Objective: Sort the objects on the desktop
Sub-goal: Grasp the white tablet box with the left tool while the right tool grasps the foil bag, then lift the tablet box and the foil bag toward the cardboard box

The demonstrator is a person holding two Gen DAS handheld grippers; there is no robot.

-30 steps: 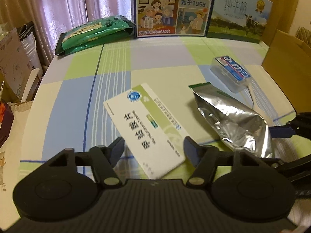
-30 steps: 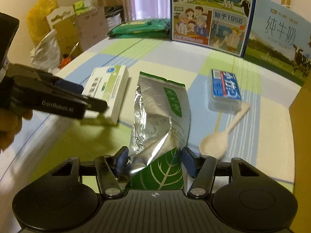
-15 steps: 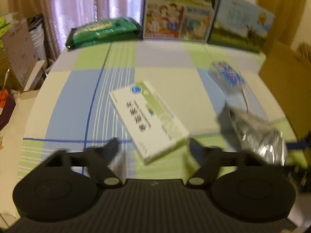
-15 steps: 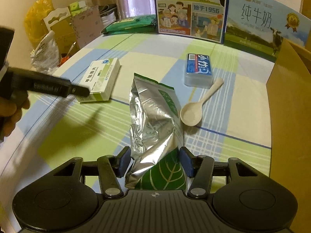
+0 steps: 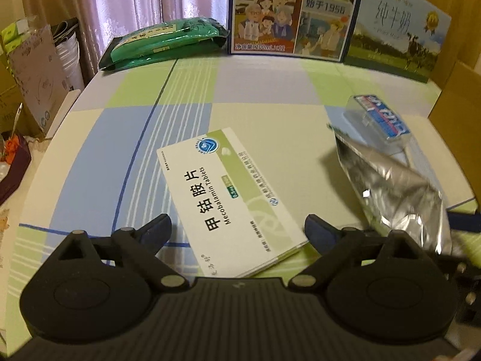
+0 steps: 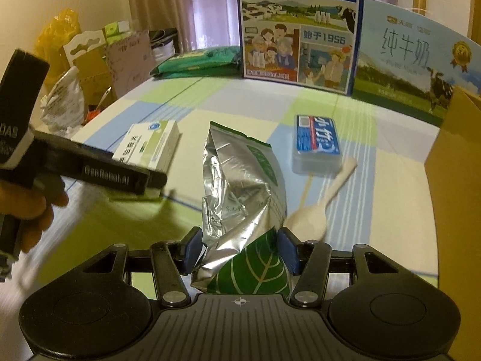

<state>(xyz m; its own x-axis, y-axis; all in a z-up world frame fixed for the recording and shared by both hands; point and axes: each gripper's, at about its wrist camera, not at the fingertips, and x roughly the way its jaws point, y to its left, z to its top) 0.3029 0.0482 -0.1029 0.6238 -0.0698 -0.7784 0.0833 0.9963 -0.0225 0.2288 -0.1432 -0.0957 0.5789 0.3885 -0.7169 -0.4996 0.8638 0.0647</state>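
Right gripper (image 6: 239, 252) pinches the foil pouch (image 6: 240, 186); left gripper (image 5: 237, 231), jaws wide, straddles the tablet box (image 5: 231, 195) — crinkled foil may slip.

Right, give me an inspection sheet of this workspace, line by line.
Surface: checked tablecloth, flat.
Job's things: tablet box lying flat; foil pouch held at its base; blue-labelled plastic case; pale spoon beside it.
Clutter: green packets and two milk cartons along the far edge.
Grippers: left gripper open, straddling the box's near end; right gripper shut on the pouch.
Cables: nothing seen.
Surroundings: curtains; cardboard box at right; bags and cartons at left.
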